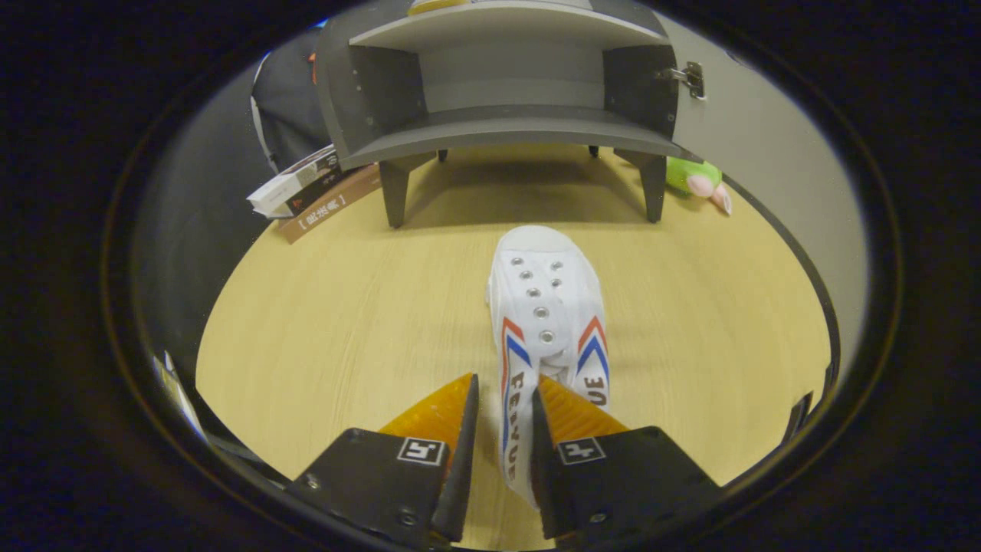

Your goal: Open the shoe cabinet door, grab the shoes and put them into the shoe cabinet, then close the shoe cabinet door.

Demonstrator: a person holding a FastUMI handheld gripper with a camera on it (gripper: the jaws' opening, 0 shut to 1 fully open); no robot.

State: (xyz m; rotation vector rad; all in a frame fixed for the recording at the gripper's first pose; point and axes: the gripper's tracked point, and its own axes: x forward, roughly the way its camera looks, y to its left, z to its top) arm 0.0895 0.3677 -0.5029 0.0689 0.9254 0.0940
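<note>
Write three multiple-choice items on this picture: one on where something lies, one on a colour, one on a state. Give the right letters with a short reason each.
1. Where does the white shoe lie?
A. inside the cabinet
B. on the wooden table, heel end between the jaws
C. on top of the books

2. What colour is the soft toy beside the cabinet's leg?
A. green with pink
B. blue
C. black

3. How does the cabinet stand?
A. door shut
B. tipped on its side
C. door open, lower shelf bare

Answers:
1 B: the shoe rests on the table, toe toward the cabinet, with its heel part between the two fingers of the gripper.
2 A: the toy's body is green and its end is pink.
3 C: the door is swung aside on its hinge and the shelf inside shows nothing on it.
</note>
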